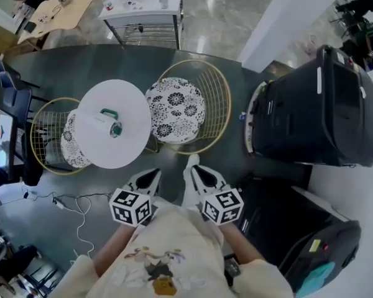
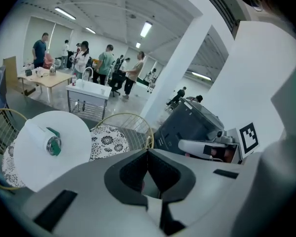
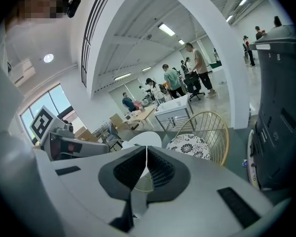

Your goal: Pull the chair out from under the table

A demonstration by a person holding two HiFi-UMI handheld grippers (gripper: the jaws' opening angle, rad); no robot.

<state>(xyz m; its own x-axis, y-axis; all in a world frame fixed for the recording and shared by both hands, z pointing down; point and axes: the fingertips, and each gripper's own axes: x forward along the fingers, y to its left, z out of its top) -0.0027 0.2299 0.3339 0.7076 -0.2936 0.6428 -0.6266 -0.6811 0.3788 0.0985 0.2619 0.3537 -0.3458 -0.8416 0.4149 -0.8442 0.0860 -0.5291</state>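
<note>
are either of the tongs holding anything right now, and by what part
Nothing is held. The left tongs and the right tongs are both shut with nothing between them, clear of the gold wire chair and the round white table.

Two wire chairs at a round white bench, seen from above

The round bench (image 1: 127, 144) carries a small white and green object (image 1: 105, 121). The left chair (image 1: 46, 135) has its patterned cushion partly under the bench top, while the right chair (image 1: 177, 110) stands just beside the rim. Below them, the left tongs (image 1: 149, 179) and right tongs (image 1: 199, 174) hang side by side, tips together, gripping nothing.
</note>
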